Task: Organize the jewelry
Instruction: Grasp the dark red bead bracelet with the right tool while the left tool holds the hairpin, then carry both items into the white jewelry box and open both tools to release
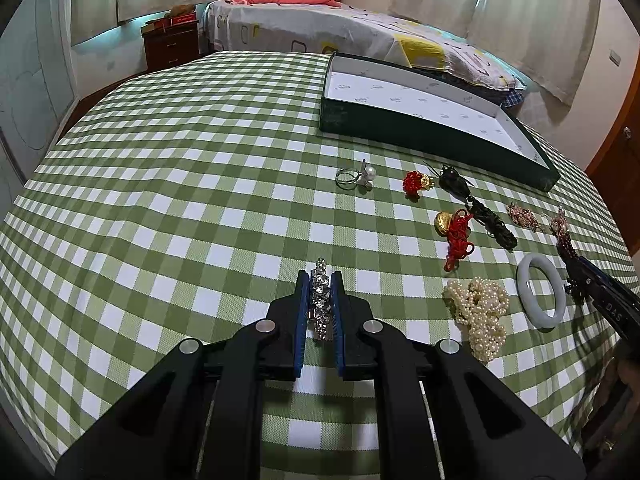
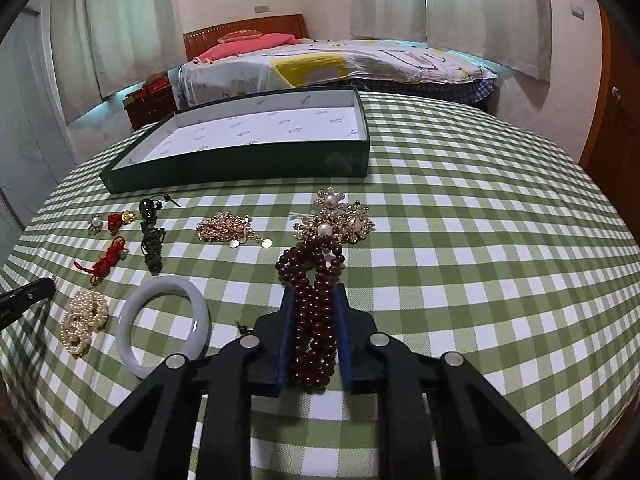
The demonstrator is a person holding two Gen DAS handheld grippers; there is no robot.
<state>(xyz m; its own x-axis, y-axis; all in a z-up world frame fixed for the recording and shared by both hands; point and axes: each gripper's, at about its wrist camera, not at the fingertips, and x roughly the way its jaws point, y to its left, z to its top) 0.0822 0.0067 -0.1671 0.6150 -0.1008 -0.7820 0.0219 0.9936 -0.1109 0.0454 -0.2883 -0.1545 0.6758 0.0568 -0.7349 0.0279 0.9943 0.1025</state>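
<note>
My left gripper point(image 1: 320, 280) is shut on a sparkling crystal bracelet point(image 1: 321, 300), held just above the green checked tablecloth. My right gripper point(image 2: 314, 294) is shut on a dark red bead bracelet point(image 2: 316, 300); it also shows at the right edge of the left wrist view point(image 1: 580, 276). An open dark green box point(image 1: 424, 100) with a white inside stands at the back, seen too in the right wrist view point(image 2: 248, 160). On the cloth lie a pearl ring point(image 1: 358, 176), red knots with gold charms point(image 1: 456, 232), a pearl strand point(image 1: 480, 312) and a white jade bangle point(image 2: 164, 320).
A gold flower brooch with pearls point(image 2: 340, 220) and a gold coin chain point(image 2: 228, 230) lie just beyond my right gripper. A black cord pendant point(image 2: 152, 236) lies left. A bed point(image 2: 340, 64) and a nightstand point(image 1: 172, 44) stand behind the table.
</note>
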